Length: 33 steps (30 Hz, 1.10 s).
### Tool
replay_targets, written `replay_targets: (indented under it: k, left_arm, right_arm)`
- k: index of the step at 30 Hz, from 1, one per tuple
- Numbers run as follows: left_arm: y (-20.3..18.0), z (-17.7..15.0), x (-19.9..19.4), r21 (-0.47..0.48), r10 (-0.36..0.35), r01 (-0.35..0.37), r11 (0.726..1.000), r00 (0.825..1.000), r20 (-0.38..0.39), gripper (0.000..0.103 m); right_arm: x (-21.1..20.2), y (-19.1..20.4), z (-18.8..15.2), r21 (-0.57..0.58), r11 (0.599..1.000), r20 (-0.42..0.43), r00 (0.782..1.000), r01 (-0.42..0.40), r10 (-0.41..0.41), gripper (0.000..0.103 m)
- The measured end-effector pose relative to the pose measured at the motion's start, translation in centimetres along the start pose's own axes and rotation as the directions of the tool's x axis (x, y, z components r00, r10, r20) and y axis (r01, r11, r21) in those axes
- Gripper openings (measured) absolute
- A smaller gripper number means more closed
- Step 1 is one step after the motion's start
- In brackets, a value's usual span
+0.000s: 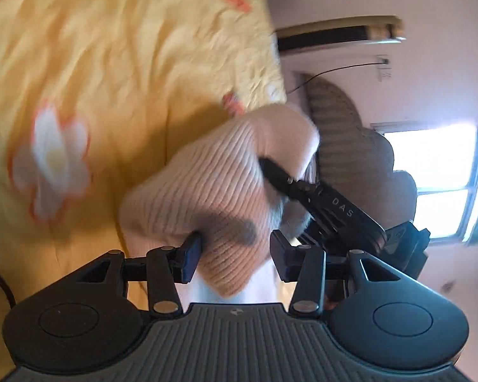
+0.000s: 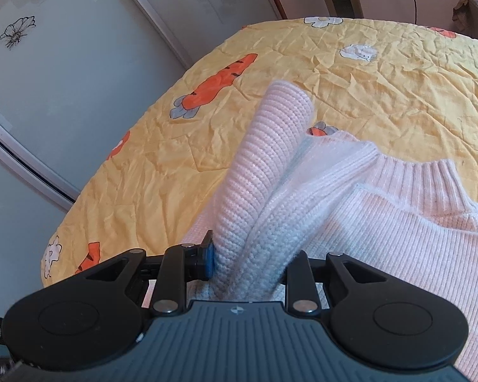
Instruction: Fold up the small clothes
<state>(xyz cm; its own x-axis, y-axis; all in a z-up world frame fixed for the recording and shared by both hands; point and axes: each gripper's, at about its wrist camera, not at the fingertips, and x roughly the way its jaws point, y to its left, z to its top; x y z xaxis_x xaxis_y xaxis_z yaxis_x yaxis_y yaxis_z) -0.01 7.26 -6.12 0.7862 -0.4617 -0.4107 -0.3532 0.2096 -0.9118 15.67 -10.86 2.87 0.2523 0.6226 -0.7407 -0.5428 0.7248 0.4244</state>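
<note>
both grippers, left gripper (image 1: 235,254) and right gripper (image 2: 251,264), pinch the pink sweater (image 2: 382,222), lifting for a fold; next, lay it over evenly.

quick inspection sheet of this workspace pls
surface: yellow quilted bedspread with carrot and flower prints, wrinkled
job's things: pale pink ribbed knit sweater, bunched and partly lifted, collar showing
clutter: nothing seen
grippers: left gripper holds a sweater fold, fingers apart around it; right gripper clamped on a thick fold
cables: thin dark wire on the pink wall
surroundings: bright window; grey sliding door with flower decals
</note>
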Motion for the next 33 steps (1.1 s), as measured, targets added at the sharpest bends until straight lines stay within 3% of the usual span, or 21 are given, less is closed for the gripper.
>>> replay_targets:
  k: [4,9,12,16,18,19,20,23,28,33]
  left_arm:
    - [0.5,-0.7,-0.8,-0.001,-0.021,0.021,1.0,1.0,-0.023,0.046]
    - [0.8,-0.7,-0.2,-0.02,0.011,-0.011,1.0,1.0,-0.012,0.048]
    - [1.5,-0.3,0.2,-0.083,0.04,-0.039,0.996,0.999,0.017,0.062]
    - [1.6,-0.3,0.6,-0.106,0.028,-0.025,0.994,0.999,0.033,0.063]
    - [1.4,-0.2,1.0,-0.096,0.06,-0.055,0.994,0.997,0.052,0.061]
    - [1.5,0.0,1.4,-0.11,0.077,-0.071,0.991,0.996,0.052,0.046]
    - [1.5,0.2,1.7,-0.118,0.09,-0.085,0.989,0.995,0.043,0.039]
    - [0.6,-0.1,1.6,-0.039,0.127,-0.125,0.991,0.99,0.053,0.031]
    - [-1.2,-0.9,1.0,0.077,0.125,-0.129,0.989,0.99,0.063,0.026]
    - [-1.2,-1.1,1.0,0.108,0.154,-0.161,0.981,0.986,0.069,0.025]
  right_arm:
    - [-0.1,-0.2,-0.1,0.009,1.0,0.0,1.0,0.005,-0.005,0.027]
    - [0.3,-0.2,0.0,0.018,1.0,-0.009,1.0,-0.001,0.001,0.027]
    - [0.5,0.2,0.0,0.008,1.0,-0.011,1.0,0.01,-0.01,0.027]
    - [0.5,0.1,0.0,0.019,1.0,-0.015,1.0,0.009,-0.009,0.027]
    - [0.6,-0.1,0.0,0.029,1.0,-0.016,1.0,0.003,-0.003,0.027]
    - [0.6,-0.2,0.1,0.036,0.999,-0.017,1.0,-0.001,0.001,0.027]
    - [0.7,-0.3,0.0,0.044,0.999,-0.018,1.0,-0.004,0.005,0.027]
    - [1.0,-0.5,0.0,0.058,0.998,-0.026,1.0,-0.007,0.008,0.032]
    - [0.6,-1.5,1.0,0.109,0.994,-0.015,0.999,-0.029,0.03,0.051]
    - [1.7,-2.8,2.6,0.199,0.98,-0.017,0.999,-0.028,0.032,0.06]
